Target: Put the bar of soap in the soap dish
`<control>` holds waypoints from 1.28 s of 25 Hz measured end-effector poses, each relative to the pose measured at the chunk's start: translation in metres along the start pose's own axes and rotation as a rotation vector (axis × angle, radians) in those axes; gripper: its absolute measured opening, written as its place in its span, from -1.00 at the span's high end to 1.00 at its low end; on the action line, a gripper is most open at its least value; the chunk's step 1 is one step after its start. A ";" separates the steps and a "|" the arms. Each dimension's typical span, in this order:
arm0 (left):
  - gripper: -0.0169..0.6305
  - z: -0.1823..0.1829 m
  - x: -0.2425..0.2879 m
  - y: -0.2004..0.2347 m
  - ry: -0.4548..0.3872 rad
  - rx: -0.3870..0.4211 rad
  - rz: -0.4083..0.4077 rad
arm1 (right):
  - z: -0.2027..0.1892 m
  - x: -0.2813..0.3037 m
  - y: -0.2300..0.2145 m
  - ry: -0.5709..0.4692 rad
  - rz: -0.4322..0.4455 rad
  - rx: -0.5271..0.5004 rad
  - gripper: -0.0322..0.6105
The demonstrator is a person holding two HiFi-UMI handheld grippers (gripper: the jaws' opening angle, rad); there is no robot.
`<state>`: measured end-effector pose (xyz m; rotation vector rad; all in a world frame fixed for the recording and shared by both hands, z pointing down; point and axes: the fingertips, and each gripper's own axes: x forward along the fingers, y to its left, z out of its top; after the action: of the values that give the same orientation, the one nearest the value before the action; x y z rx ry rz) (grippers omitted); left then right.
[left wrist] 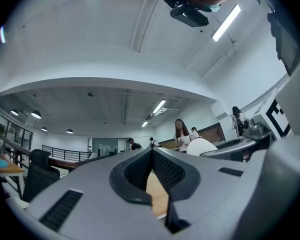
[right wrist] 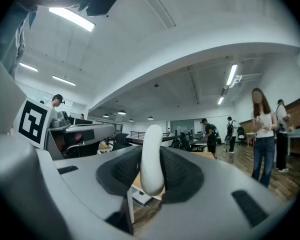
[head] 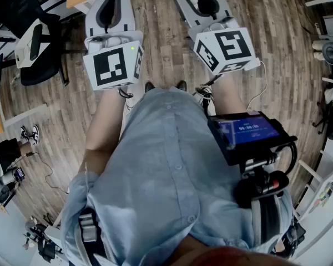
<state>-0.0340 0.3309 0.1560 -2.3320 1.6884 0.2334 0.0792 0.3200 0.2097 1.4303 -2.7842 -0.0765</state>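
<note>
Office behind; right gripper (right wrist: 152, 160) clamps soap bar (right wrist: 152, 143).

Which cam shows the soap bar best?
Right gripper view: bar of soap stands edge-on, clamped in the right tool. Head view catches a white sliver; left gripper view only a distant white blob, probably it.

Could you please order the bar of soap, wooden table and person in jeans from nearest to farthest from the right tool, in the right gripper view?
1. bar of soap, clamped between the jaws.
2. wooden table, just ahead and below.
3. person in jeans, far off at right.
</note>
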 end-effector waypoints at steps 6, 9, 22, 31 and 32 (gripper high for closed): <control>0.92 0.001 -0.001 -0.002 -0.002 0.002 0.000 | -0.001 -0.002 0.000 0.000 0.002 -0.001 0.53; 0.92 0.001 -0.002 -0.005 -0.006 0.003 -0.001 | -0.002 -0.004 0.000 -0.002 0.003 -0.001 0.53; 0.92 -0.004 0.012 -0.041 0.015 0.020 0.019 | -0.007 -0.026 -0.034 -0.013 0.024 0.031 0.54; 0.92 -0.015 0.030 -0.060 0.043 0.028 0.084 | -0.016 -0.030 -0.071 -0.009 0.087 0.025 0.54; 0.92 -0.018 0.030 -0.061 0.051 0.032 0.085 | -0.018 -0.030 -0.074 -0.008 0.088 0.030 0.54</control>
<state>0.0335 0.3161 0.1712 -2.2650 1.8039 0.1624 0.1573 0.3003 0.2243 1.3142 -2.8624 -0.0402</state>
